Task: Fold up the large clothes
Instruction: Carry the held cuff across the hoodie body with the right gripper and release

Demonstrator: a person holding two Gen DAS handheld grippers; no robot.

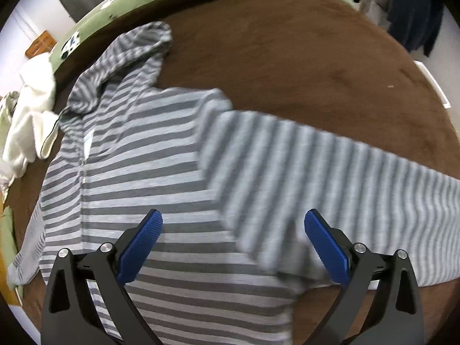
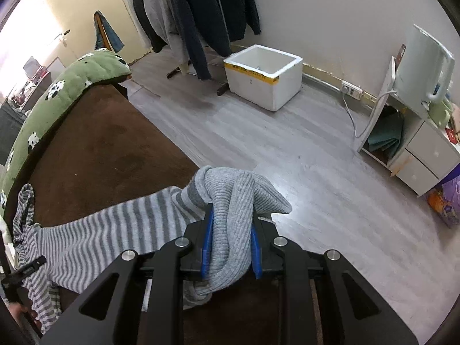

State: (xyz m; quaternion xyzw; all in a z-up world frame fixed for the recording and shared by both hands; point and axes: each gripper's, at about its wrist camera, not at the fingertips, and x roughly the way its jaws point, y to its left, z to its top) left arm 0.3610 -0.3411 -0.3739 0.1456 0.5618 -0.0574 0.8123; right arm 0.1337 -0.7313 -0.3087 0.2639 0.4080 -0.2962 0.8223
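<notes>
**Onlooker A:** A grey-and-white striped knit hooded top (image 1: pixel 138 155) lies spread on the brown plush bed cover (image 1: pixel 287 51), directly ahead of and below the left gripper (image 1: pixel 233 230). That gripper's blue pads (image 1: pixel 141 247) stand wide apart, with nothing between them; the striped body of the top shows through the gap.

**Onlooker B:** The right gripper (image 2: pixel 230 244) is pinching the plain grey ribbed cuff (image 2: pixel 233 201) of the top's sleeve (image 2: pixel 120 224). The cuff bunches between the blue pads and spills over their tips. No earlier picture is at hand, so only the clamp itself can be told.

**Onlooker A:** From the left gripper, that sleeve (image 1: pixel 330 178) runs off to the right, blurred, lifted across the cover. The hood (image 1: pixel 126 66) sits ahead and to the left, toward a green panda-print quilt (image 1: pixel 120 3).

**Onlooker B:** A heap of white cloth (image 1: pixel 31 109) lies far left of the left gripper, at the bed's edge. Beyond the right gripper's tips is grey wood-look floor (image 2: pixel 258 149), a white foam box with yellow tape (image 2: pixel 264 77), and dark garments hanging on a rack (image 2: pixel 201 14). A white cabinet (image 2: pixel 417 149) stands to the right.
</notes>
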